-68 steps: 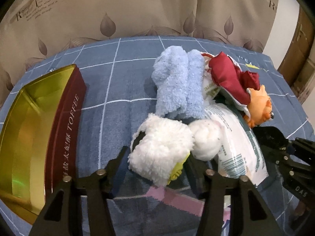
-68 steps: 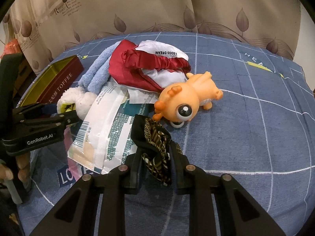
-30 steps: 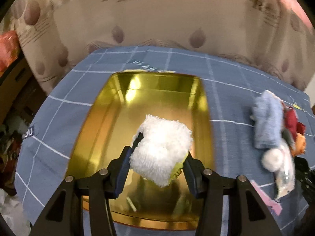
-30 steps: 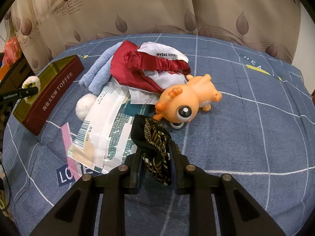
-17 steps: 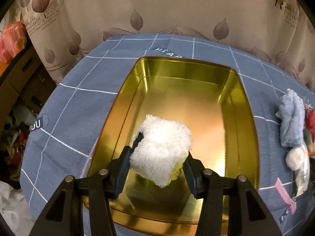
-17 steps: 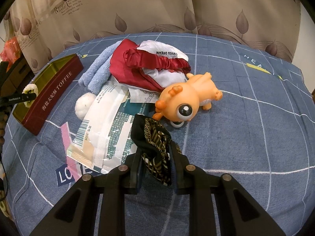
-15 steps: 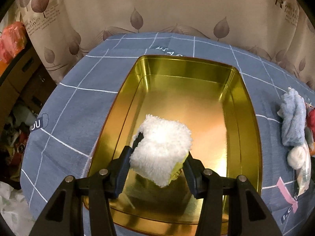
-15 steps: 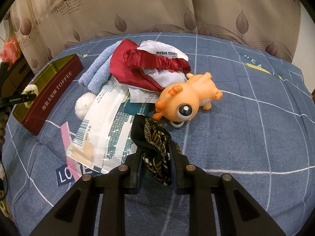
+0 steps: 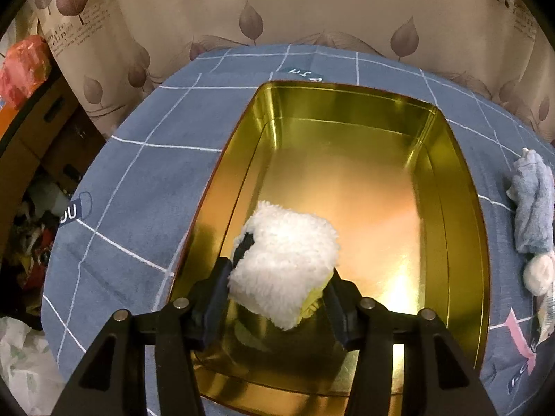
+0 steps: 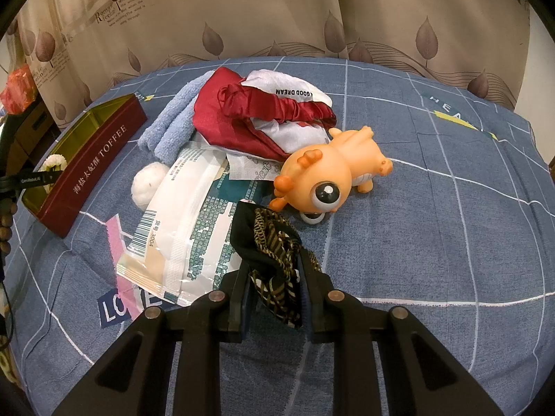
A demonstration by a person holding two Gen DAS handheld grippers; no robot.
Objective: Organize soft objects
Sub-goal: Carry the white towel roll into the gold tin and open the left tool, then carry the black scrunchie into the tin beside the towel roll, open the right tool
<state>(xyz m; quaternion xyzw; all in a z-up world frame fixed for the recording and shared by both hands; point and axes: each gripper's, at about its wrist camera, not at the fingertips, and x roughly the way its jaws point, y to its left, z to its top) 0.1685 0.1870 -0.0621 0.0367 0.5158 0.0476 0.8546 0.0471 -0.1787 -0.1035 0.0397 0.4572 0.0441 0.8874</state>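
The left tool (image 9: 277,298) hangs over the near end of the gold tin (image 9: 447,187), pointing steeply down into it. Between its fingers sits a white fluffy toy (image 9: 284,263) with a bit of yellow showing at its underside. The jaws are opening at this moment, yet both pads are against the fluff, so the toy is gripped and held clear of the tin's shiny floor. The tin rests on a blue bed sheet (image 9: 152,173) with a white grid. At the right edge of this view lie a light blue towel (image 9: 532,201) and, just below it, a white pompom (image 9: 537,272).

The right tool (image 10: 274,291) is clenched on a black and gold patterned cloth (image 10: 274,246), which bunches up between the pads and spills forward onto the sheet (image 10: 433,235). Just beyond the cloth lies an orange big-eyed toy (image 10: 333,170) on its side. To its left is a white printed packet (image 10: 184,222), partly under the cloth's edge. Behind them sits a heap of red satin (image 10: 242,114) wrapped over a white fabric piece (image 10: 291,86) printed "GOOD DREAM". The towel (image 10: 173,121) lies left of the heap, with the pompom (image 10: 149,180) near the packet's corner. Further left stands the tin (image 10: 93,159), its dark red side reading "TOFFEE", and the left tool (image 10: 38,178) shows over it with the fluffy toy (image 10: 53,161).
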